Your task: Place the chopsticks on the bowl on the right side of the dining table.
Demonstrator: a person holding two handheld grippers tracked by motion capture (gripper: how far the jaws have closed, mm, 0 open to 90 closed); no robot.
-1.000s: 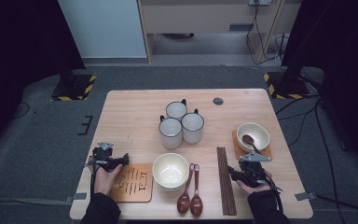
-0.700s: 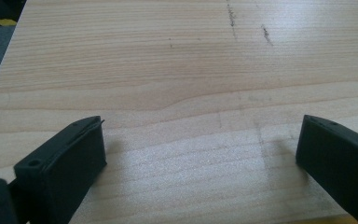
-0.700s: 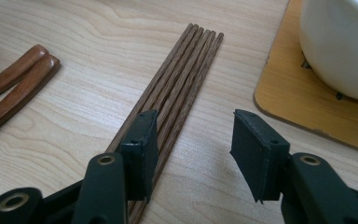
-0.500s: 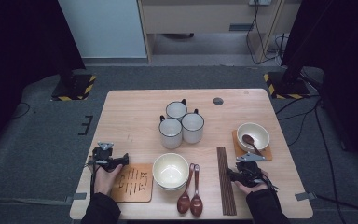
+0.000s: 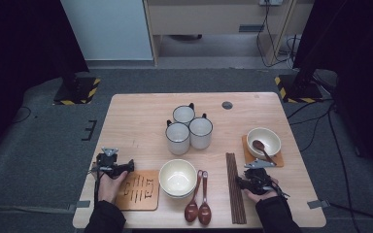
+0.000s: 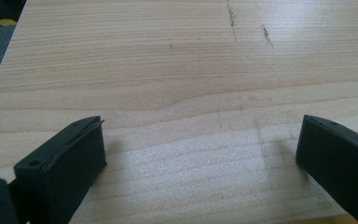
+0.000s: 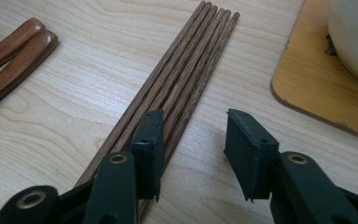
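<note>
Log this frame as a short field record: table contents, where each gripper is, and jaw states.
surface: wooden table
mugs: three white mugs grouped at centre
bowls: empty bowl near front; bowl with spoon on a coaster, right side
utensils: two wooden spoons; chopsticks laid in a row
trivet: slotted wooden trivet, front left
left gripper: open, over bare table
right gripper: open, one jaw above the chopsticks
</note>
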